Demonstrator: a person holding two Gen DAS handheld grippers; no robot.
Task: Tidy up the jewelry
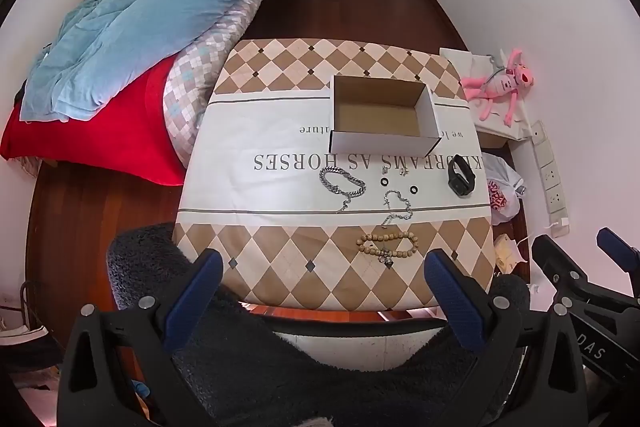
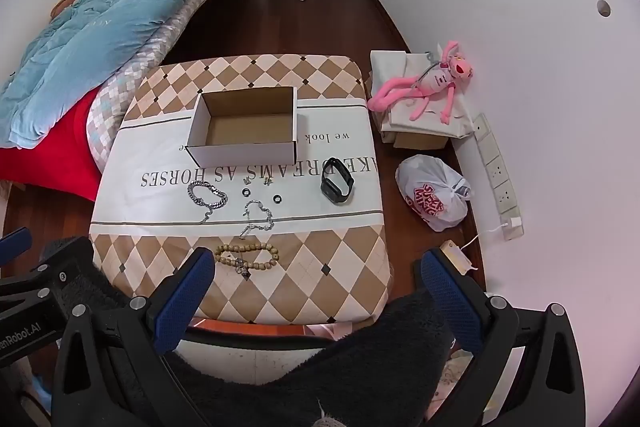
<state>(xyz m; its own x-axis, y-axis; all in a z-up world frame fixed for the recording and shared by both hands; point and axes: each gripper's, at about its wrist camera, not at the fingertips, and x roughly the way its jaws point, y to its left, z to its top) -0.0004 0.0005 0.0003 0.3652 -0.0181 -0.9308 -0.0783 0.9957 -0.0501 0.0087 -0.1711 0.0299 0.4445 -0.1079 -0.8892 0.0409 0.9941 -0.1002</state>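
Observation:
An empty open cardboard box [image 1: 382, 115] [image 2: 244, 125] stands at the back of a small table with a checked cloth [image 1: 280, 267] [image 2: 340, 267]. In front of it lie a silver chain bracelet [image 1: 342, 179] [image 2: 207, 194], a thin silver necklace [image 1: 398, 205] [image 2: 258, 215], two small black rings [image 1: 385, 181] [image 2: 245, 192], small earrings [image 1: 394, 169] [image 2: 256, 181], a black smartwatch [image 1: 461, 179] [image 2: 337, 183] and a wooden bead bracelet [image 1: 387, 247] [image 2: 247, 255]. My left gripper [image 1: 324, 287] and right gripper [image 2: 314, 287] are open and empty, held above the table's near edge.
A bed with a blue quilt [image 1: 140, 15] and a red cover [image 1: 100, 131] lies to the left. A pink plush toy [image 2: 424, 83] on a covered box, a white plastic bag [image 2: 434, 193] and a power strip [image 2: 498, 175] are on the floor at the right by the wall.

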